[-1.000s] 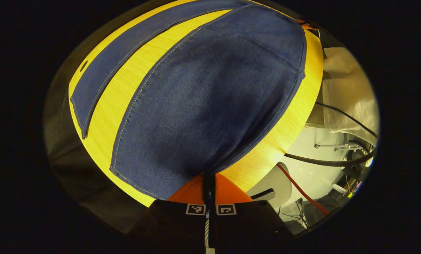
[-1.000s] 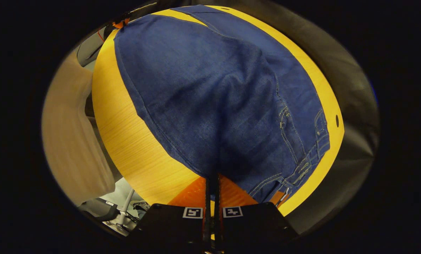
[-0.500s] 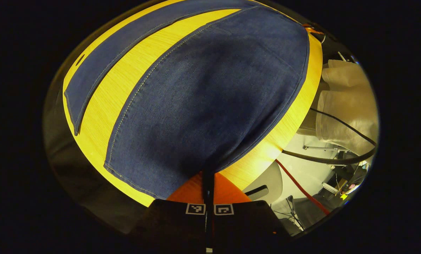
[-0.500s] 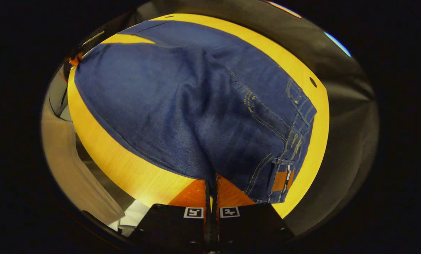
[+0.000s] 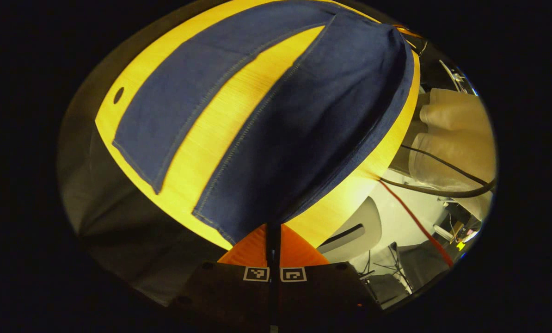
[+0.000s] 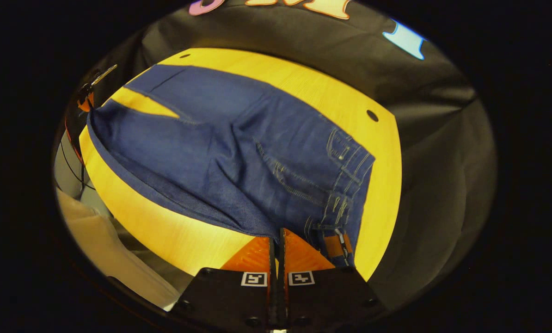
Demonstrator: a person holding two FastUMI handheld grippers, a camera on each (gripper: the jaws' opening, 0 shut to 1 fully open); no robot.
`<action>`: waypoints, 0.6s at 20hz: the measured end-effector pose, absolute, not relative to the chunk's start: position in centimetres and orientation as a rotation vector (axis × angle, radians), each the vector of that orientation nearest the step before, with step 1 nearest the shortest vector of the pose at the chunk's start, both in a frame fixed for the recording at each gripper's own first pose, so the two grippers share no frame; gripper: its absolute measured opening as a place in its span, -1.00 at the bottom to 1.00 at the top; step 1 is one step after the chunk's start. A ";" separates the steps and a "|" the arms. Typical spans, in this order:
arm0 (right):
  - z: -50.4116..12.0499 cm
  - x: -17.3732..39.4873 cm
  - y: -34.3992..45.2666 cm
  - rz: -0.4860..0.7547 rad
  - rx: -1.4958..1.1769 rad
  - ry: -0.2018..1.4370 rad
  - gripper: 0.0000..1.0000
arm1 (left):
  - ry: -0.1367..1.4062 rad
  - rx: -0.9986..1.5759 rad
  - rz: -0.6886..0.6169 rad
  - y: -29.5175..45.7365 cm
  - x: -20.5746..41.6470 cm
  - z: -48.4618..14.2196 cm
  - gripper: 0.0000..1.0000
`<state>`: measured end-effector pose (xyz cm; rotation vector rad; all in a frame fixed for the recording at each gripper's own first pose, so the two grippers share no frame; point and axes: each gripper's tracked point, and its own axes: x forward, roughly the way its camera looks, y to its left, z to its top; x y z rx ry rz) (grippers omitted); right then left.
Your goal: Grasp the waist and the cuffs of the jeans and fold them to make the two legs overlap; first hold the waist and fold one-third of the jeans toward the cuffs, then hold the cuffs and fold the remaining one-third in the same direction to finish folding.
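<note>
Both grippers are clamped on denim. The left gripper (image 5: 273, 231) has its fingers together on the cuff end of the near leg (image 5: 303, 138). The right gripper (image 6: 277, 238) is pinched on the side seam by the waistband (image 6: 345, 185). Over the last second the near leg has lifted off the wooden table (image 6: 165, 231): its edge has peeled up and the cuff corner has swung toward the far leg (image 5: 188, 106), which lies flat on the wood. So the leg-over-leg fold looks under way, not finished; bare table shows between the legs. The thirds folds aren't started. Risk: the lifted leg lands skewed.
</note>
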<state>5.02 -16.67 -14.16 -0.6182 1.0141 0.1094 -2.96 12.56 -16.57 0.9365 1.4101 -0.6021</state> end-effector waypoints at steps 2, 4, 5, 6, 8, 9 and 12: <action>-12.6 6.2 -15.8 0.099 -0.605 1.000 -1.00 | 1.395 0.979 -0.590 13.0 -1.0 -15.4 -1.00; -11.7 7.7 -15.3 0.091 -0.621 1.000 -0.95 | 1.386 1.007 -0.590 13.3 0.3 -14.4 -1.00; -11.2 8.3 -15.0 0.084 -0.627 1.005 -0.95 | 1.382 1.027 -0.590 13.3 1.3 -13.5 -1.00; -10.9 8.9 -14.7 0.077 -0.628 1.006 -0.94 | 1.370 1.051 -0.590 13.3 2.6 -12.8 -1.00; -10.3 10.7 -14.1 0.065 -0.619 1.007 -0.94 | 1.350 1.090 -0.579 13.6 5.2 -11.7 -1.00; -10.1 11.7 -14.0 0.062 -0.617 1.008 -0.94 | 1.343 1.094 -0.564 13.7 6.4 -11.2 -1.00; -10.3 15.4 -13.9 0.045 -0.601 1.003 -1.00 | 1.268 1.114 -0.521 13.7 11.1 -9.5 -1.00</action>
